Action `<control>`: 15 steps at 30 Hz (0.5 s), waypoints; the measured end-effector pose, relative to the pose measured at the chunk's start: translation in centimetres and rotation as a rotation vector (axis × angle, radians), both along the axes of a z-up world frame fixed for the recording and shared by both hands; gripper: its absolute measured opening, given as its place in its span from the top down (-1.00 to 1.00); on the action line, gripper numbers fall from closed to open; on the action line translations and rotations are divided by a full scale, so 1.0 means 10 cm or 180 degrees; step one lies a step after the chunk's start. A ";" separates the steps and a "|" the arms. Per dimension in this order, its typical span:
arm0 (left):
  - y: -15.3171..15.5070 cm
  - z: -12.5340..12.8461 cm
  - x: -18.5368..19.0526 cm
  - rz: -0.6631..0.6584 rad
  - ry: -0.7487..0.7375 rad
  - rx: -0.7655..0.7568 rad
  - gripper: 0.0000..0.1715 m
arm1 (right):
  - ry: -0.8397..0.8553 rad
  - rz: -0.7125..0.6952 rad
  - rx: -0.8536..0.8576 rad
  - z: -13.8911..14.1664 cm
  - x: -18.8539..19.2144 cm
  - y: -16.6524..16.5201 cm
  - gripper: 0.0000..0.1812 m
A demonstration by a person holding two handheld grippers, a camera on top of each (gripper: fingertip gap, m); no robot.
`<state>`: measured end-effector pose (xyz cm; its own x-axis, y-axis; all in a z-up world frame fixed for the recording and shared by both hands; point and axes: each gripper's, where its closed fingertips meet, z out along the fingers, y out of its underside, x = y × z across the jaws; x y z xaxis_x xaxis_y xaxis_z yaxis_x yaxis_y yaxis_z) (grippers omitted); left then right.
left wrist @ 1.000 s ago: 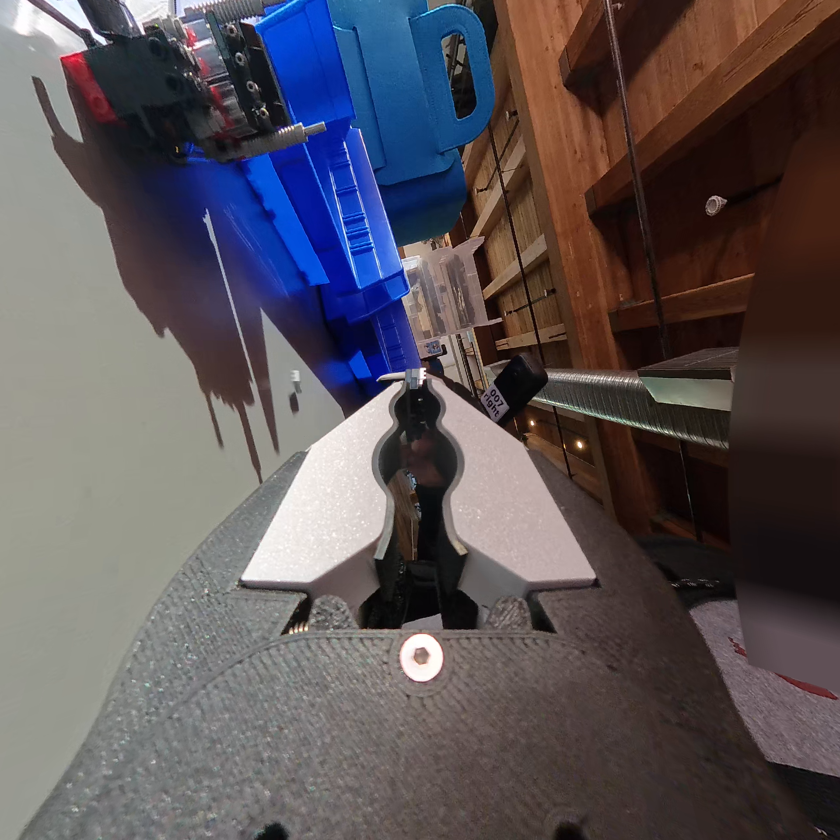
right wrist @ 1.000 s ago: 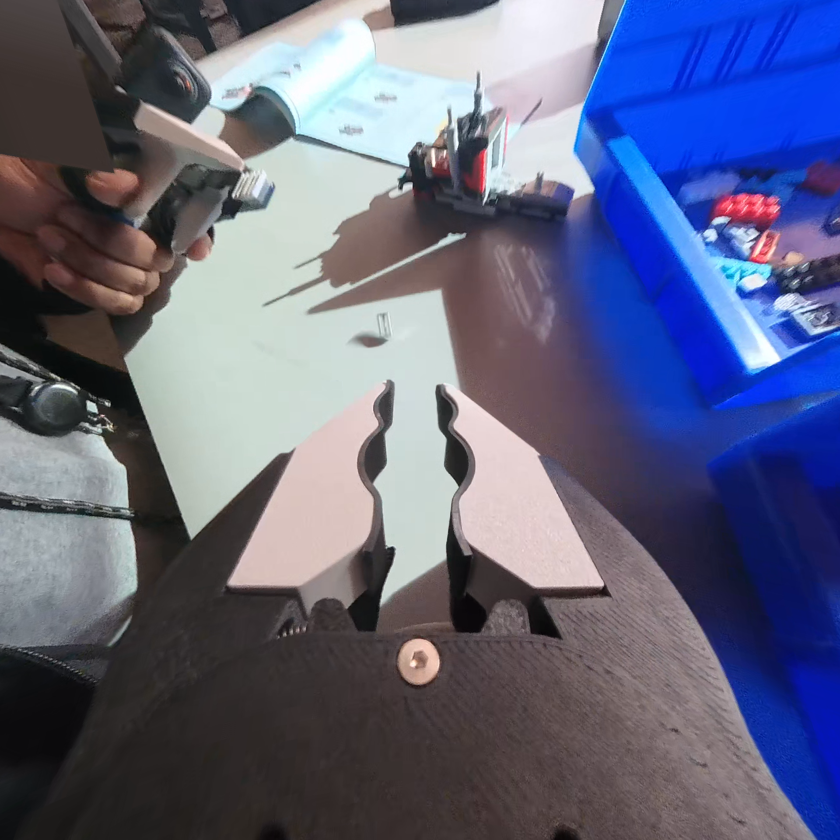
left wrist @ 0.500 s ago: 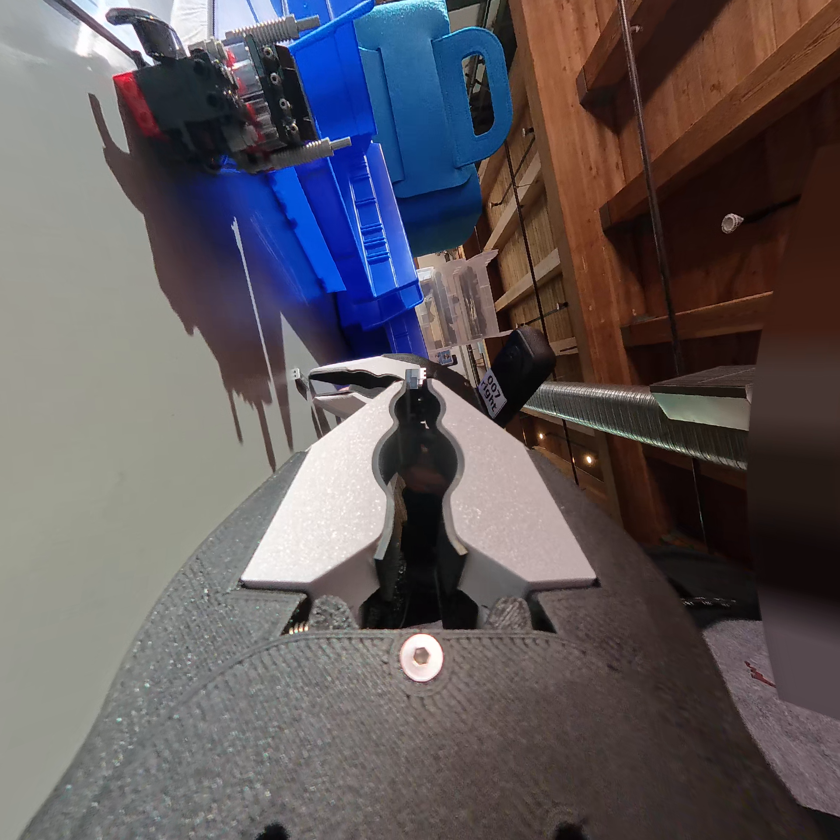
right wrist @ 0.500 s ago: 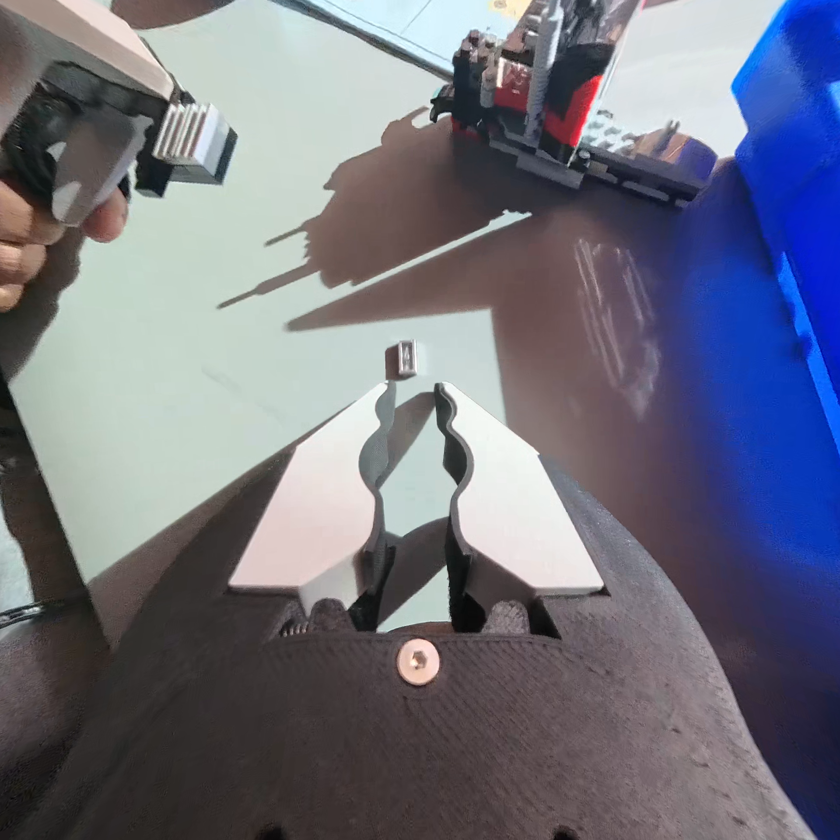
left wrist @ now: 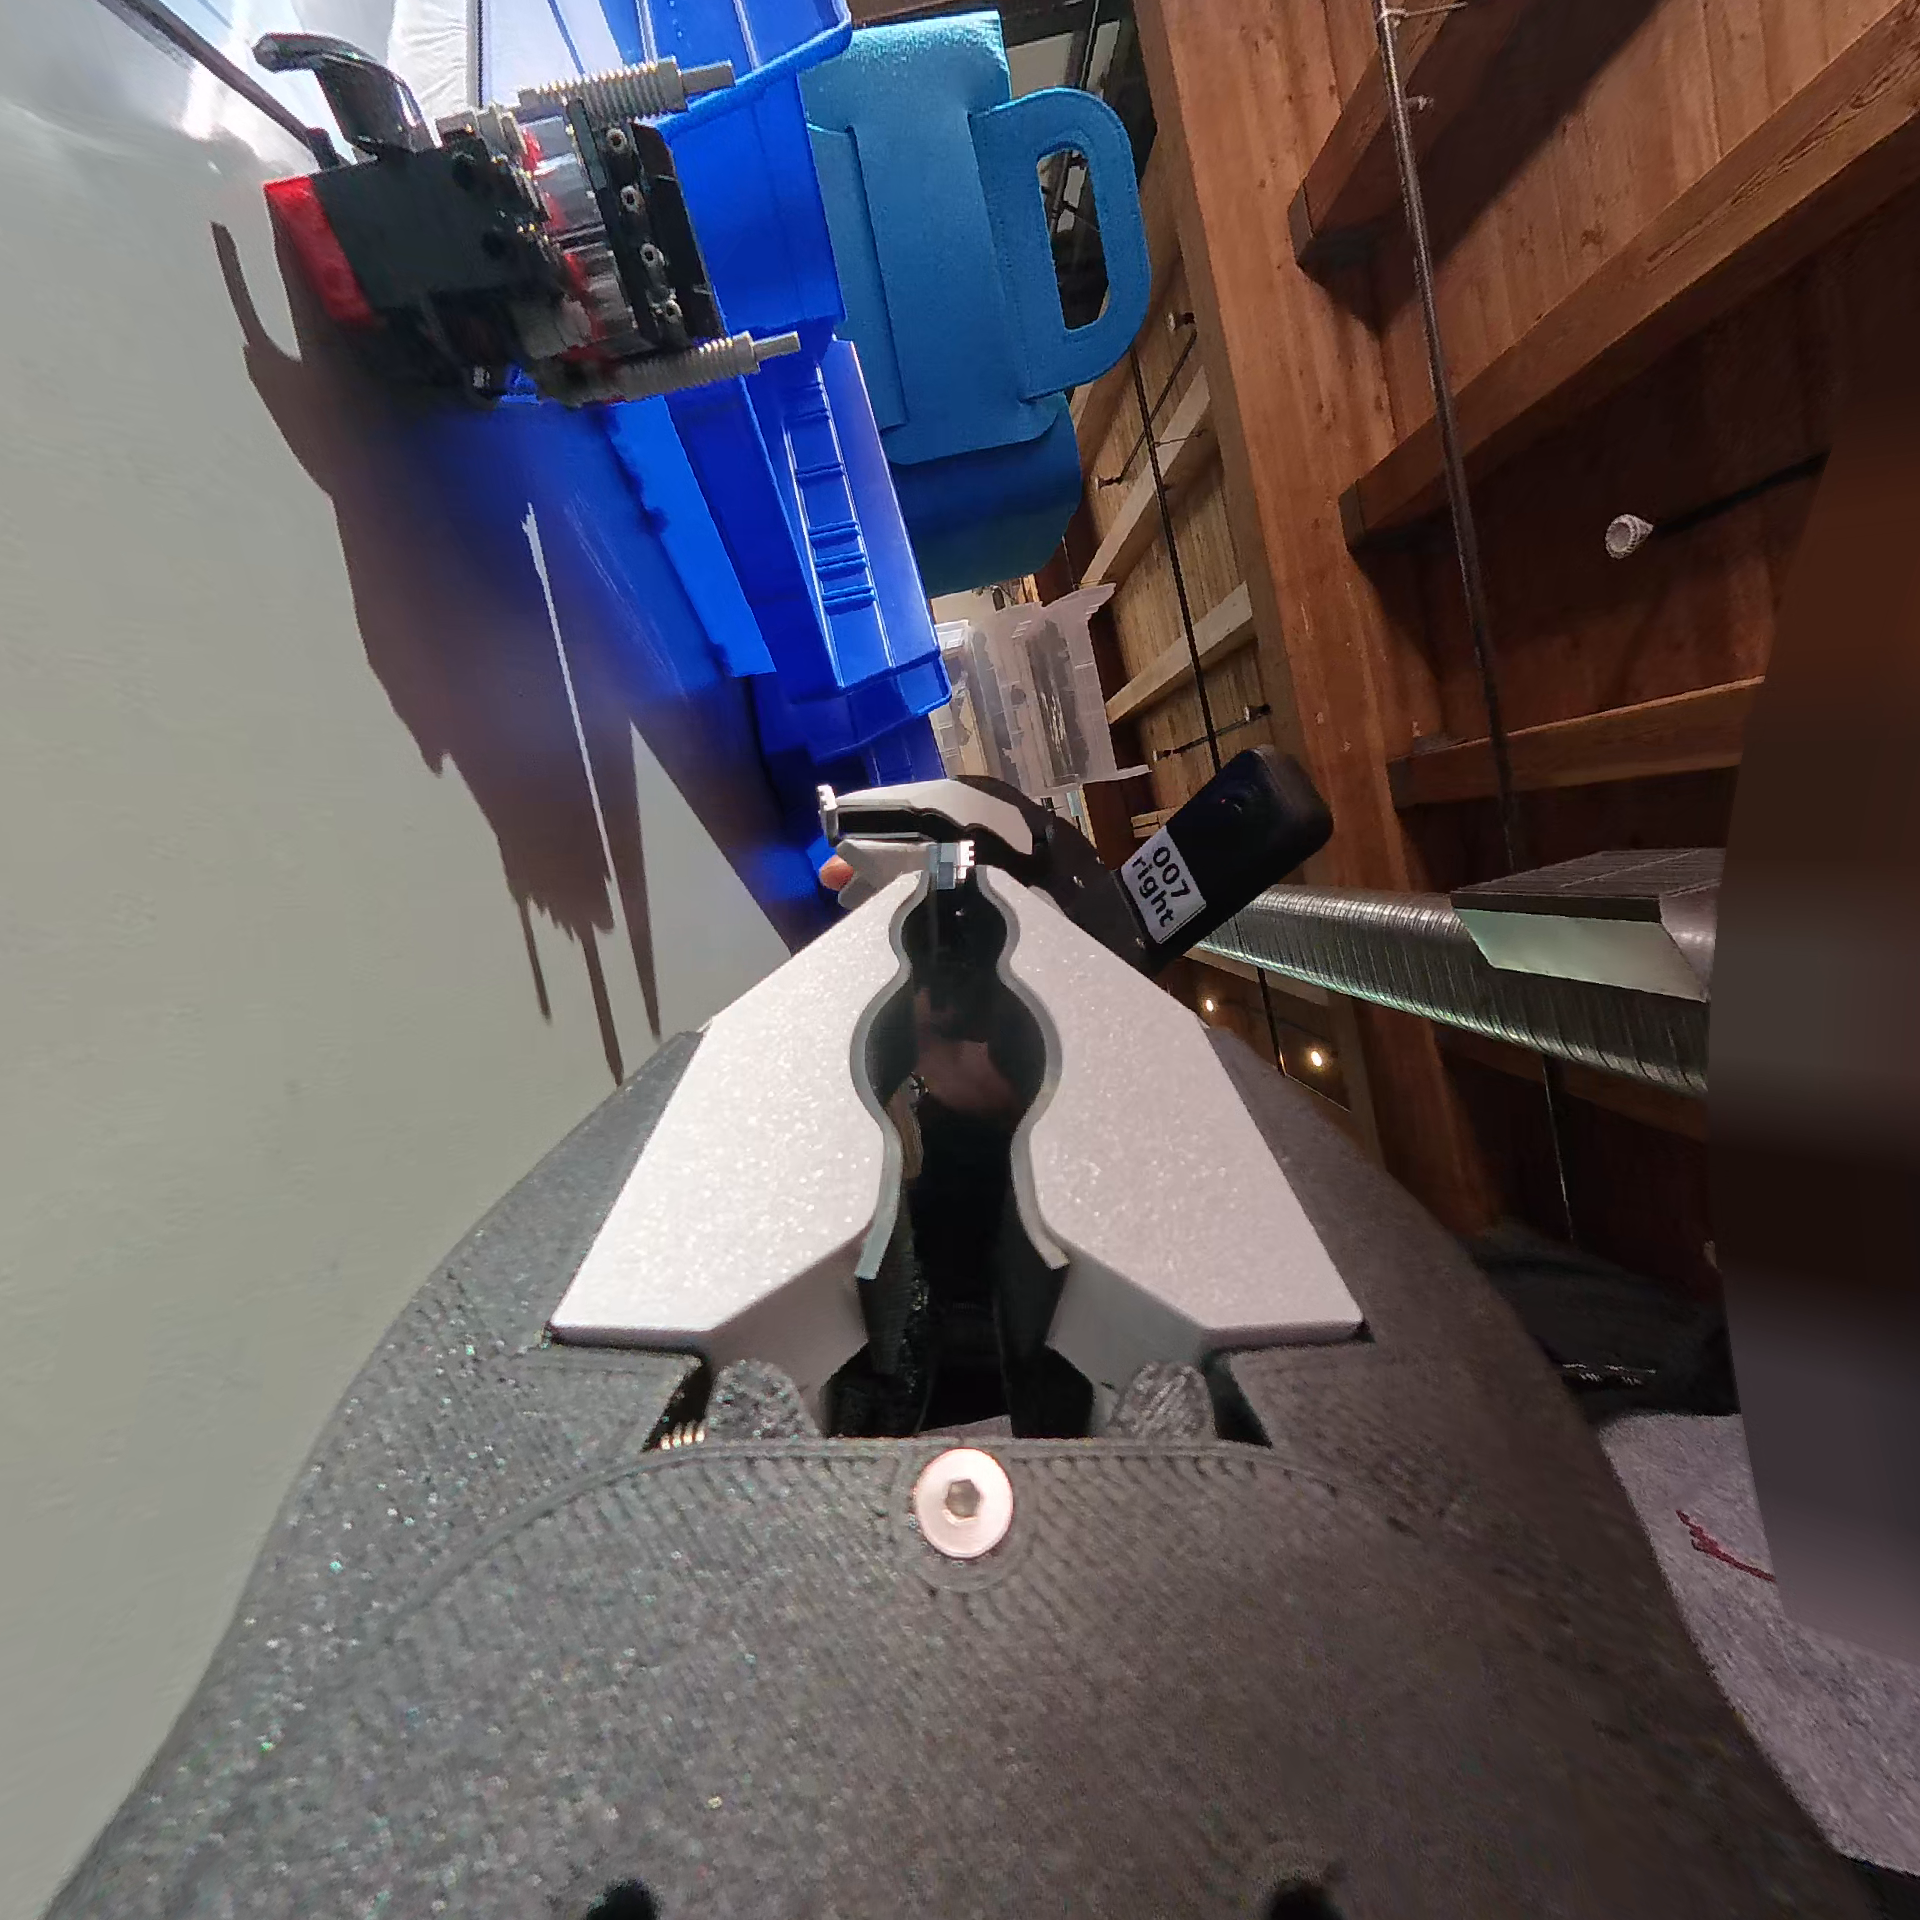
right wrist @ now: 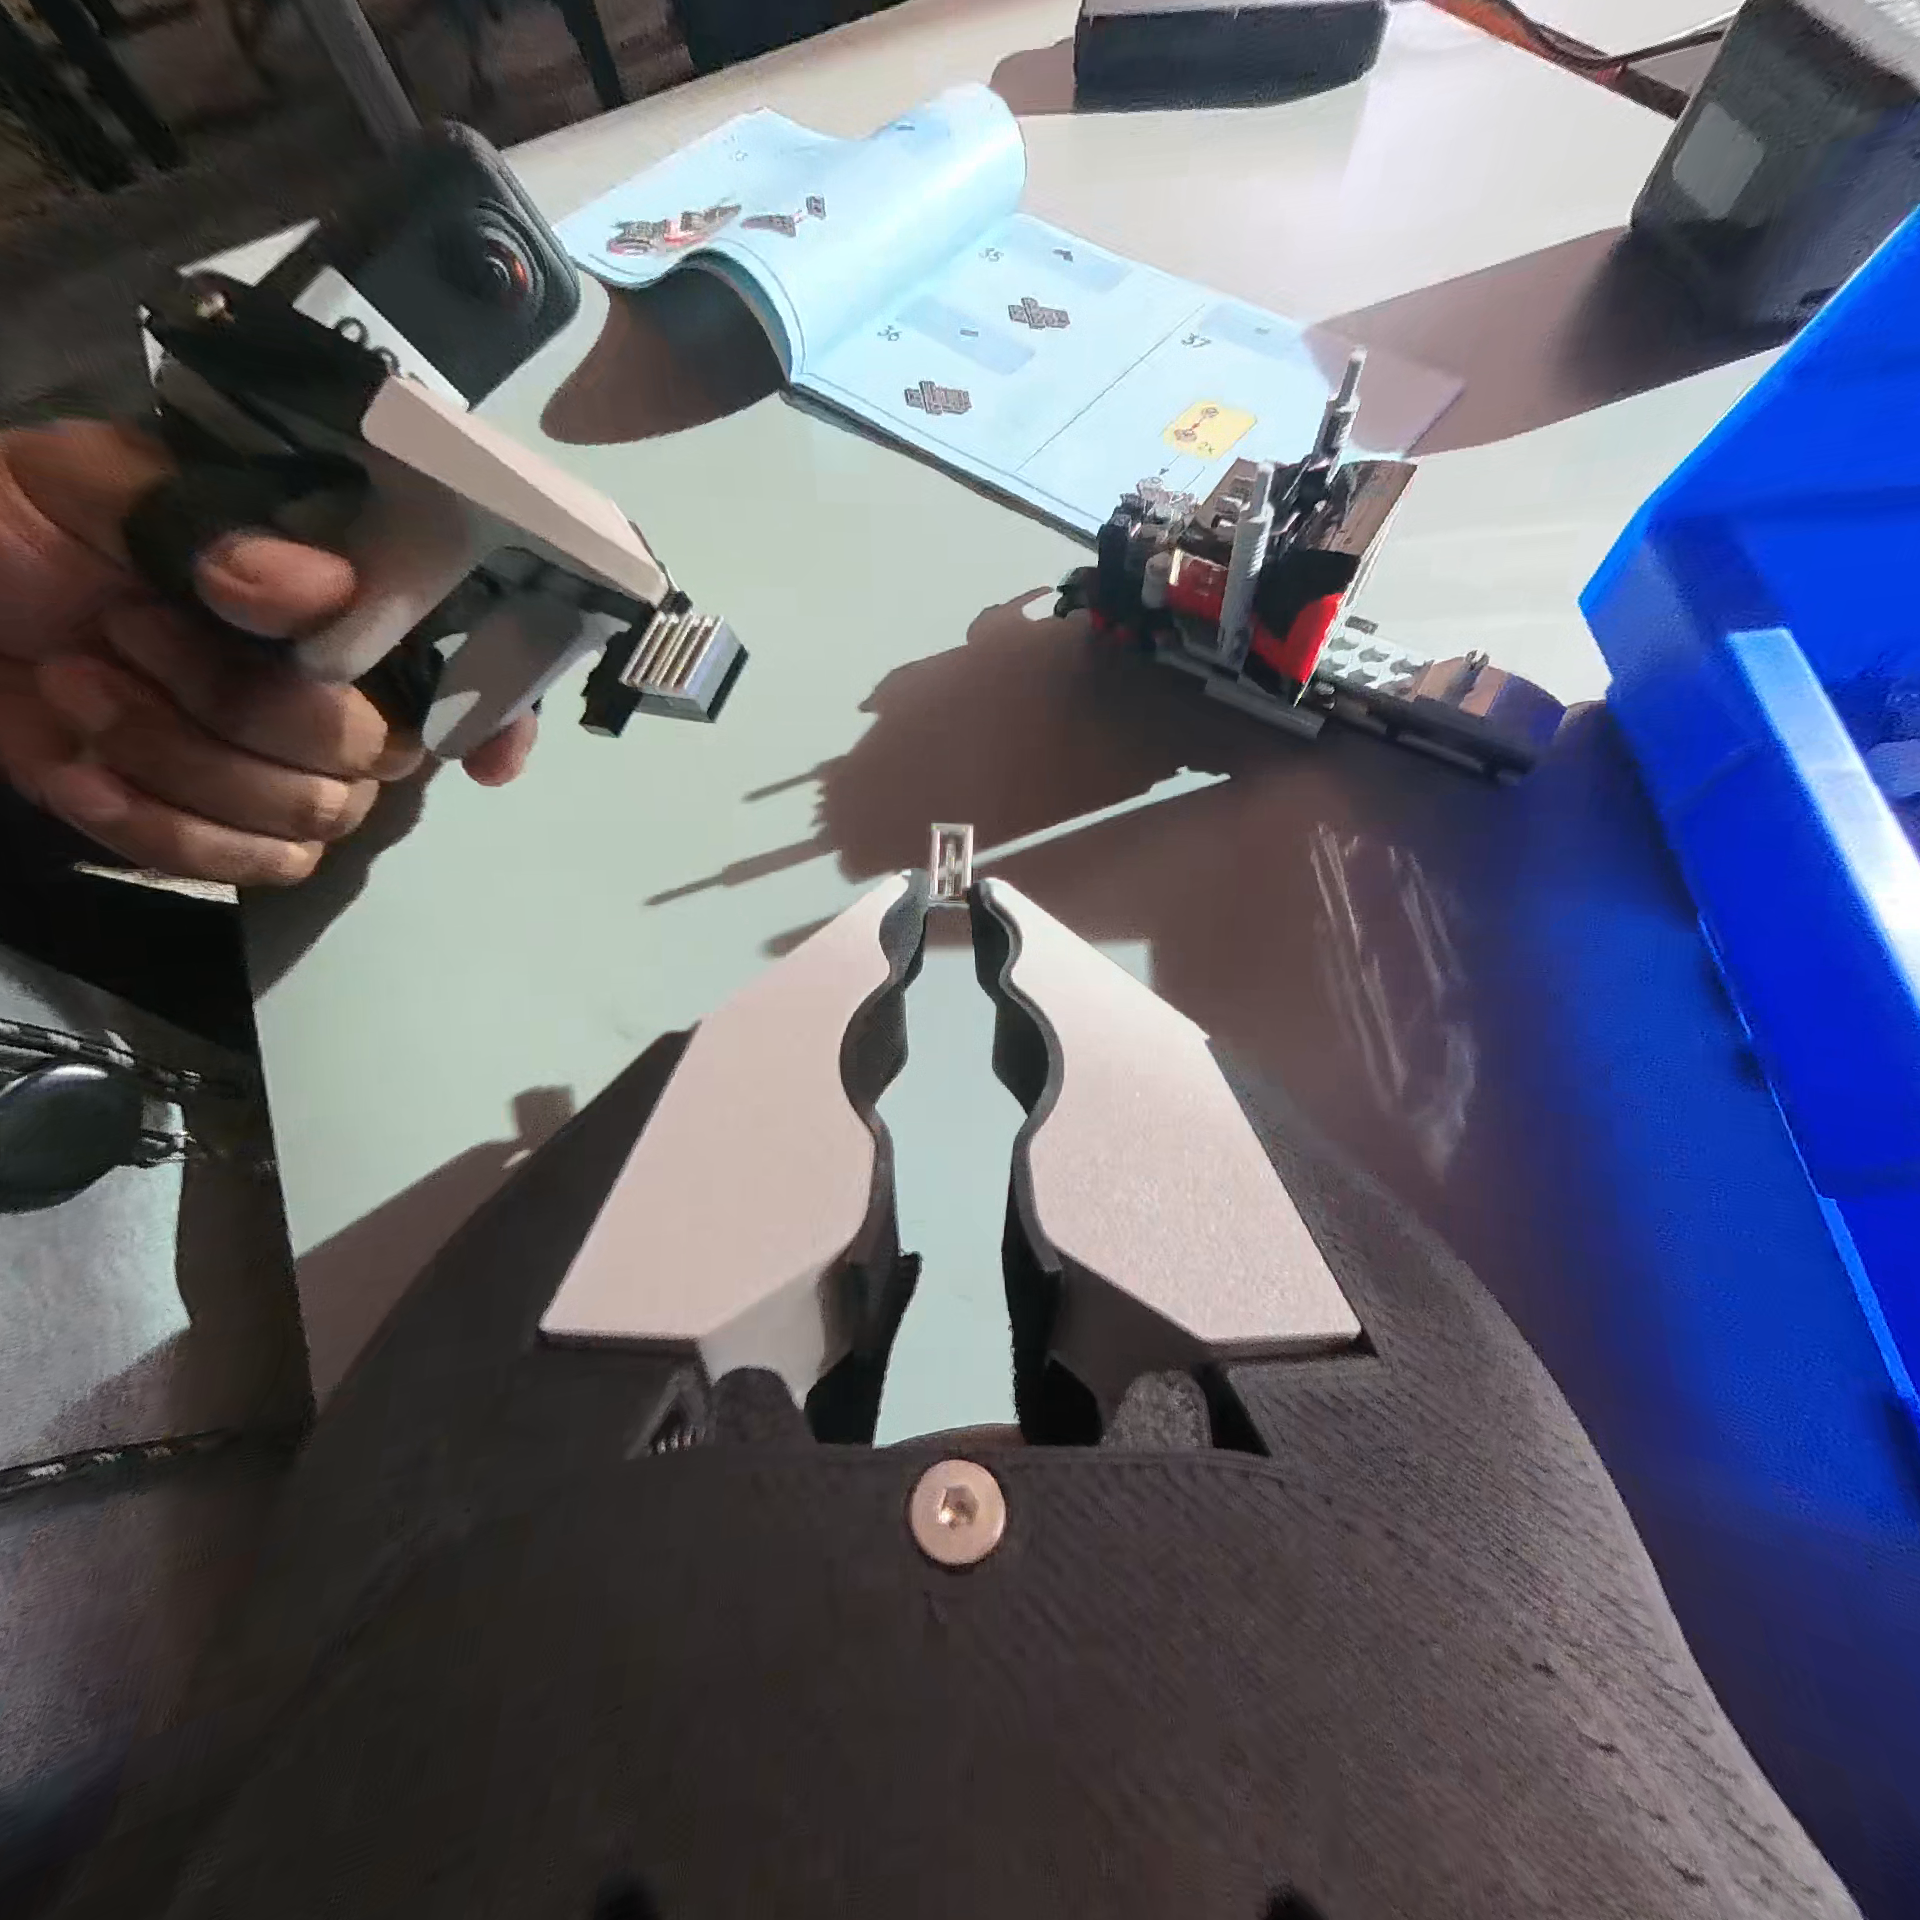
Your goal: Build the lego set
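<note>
Lego truck (right wrist: 1268, 582) stands half-shadowed; right hand-held gripper (right wrist: 948, 896) pinches a tiny grey piece (right wrist: 950, 858), left hand-held gripper (right wrist: 665, 623) a grille (right wrist: 681, 665)

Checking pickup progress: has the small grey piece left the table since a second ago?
Yes. The small grey piece is now pinched in the right claw, lifted off the table.

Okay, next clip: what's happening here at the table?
A person is building a lego set with a handheld gripper in each hand. The right gripper has its fingers pinched on a small flat grey piece, held above the table. The left gripper holds a ribbed grey grille assembly in the air. The partly built truck stands by the open instruction booklet and a blue parts bin.
</note>
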<state>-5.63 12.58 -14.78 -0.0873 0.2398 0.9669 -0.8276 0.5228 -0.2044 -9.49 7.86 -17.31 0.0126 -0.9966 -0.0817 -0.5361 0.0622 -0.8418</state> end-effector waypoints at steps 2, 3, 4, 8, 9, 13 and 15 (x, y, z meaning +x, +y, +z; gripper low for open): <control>0.00 0.00 0.00 -0.0002 0.0004 -0.0004 0.93 | 0.0012 0.0000 0.0020 -0.01 0.00 -0.01 0.90; 0.00 0.00 0.00 0.0000 0.0008 -0.0006 0.93 | 0.0034 -0.0006 0.0024 -0.03 -0.01 -0.02 0.90; 0.00 0.00 0.00 0.0002 0.0011 -0.0008 0.94 | 0.0052 -0.0008 0.0026 -0.05 -0.01 -0.02 0.90; 0.00 0.01 0.01 0.0006 0.0013 -0.0011 0.94 | 0.0041 -0.0006 0.0048 -0.05 -0.01 -0.02 0.89; 0.00 0.01 0.01 0.0006 0.0012 -0.0011 0.94 | 0.0034 -0.0003 0.0049 -0.05 -0.01 -0.02 0.89; 0.00 0.00 0.01 0.0007 0.0011 -0.0010 0.94 | 0.0052 -0.0043 0.0014 -0.06 -0.03 -0.07 0.88; 0.00 0.01 0.01 0.0011 0.0015 -0.0011 0.94 | 0.0080 -0.0109 -0.0013 -0.06 -0.09 -0.12 0.86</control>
